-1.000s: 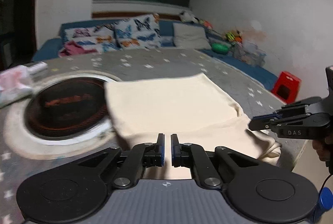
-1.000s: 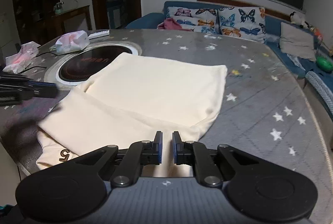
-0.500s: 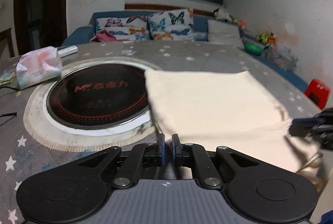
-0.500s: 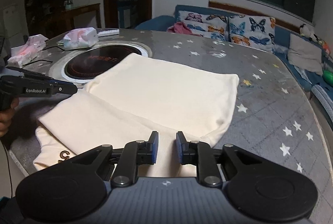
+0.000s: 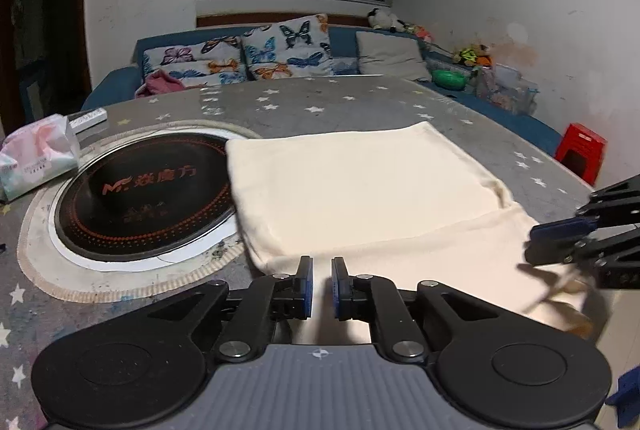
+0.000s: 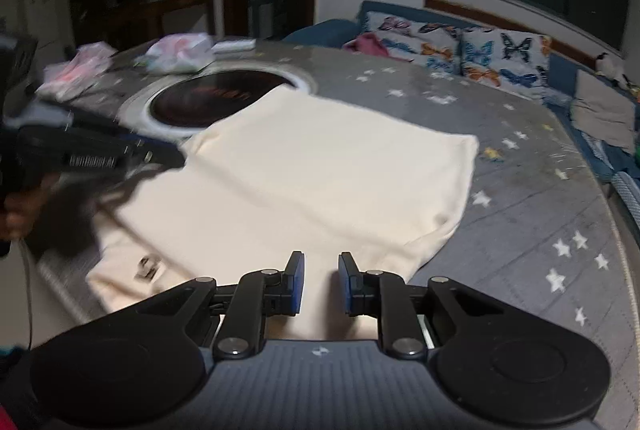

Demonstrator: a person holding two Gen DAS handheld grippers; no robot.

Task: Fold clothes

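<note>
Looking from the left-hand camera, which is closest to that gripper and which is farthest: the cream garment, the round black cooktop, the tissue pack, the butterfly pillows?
1. Cream garment: just ahead of the left gripper.
2. Round black cooktop: ahead, left.
3. Tissue pack: far left.
4. Butterfly pillows: on the sofa beyond the table.

Home living room: sofa (image 5: pixel 240 58), cushions (image 5: pixel 288 46)

My count: one cream garment (image 5: pixel 360 198) on one star-print table (image 5: pixel 360 102); one round black cooktop (image 5: pixel 144 198) set in table; two tissue packs, one (image 5: pixel 38 154) near cooktop, second (image 6: pixel 76 70) farther along edge; one white remote (image 5: pixel 86 119); two butterfly cushions (image 5: pixel 288 48), one grey cushion (image 5: pixel 392 56); one red stool (image 5: pixel 582 152); two grippers, my left (image 5: pixel 319 282), my right (image 6: pixel 321 284)
</note>
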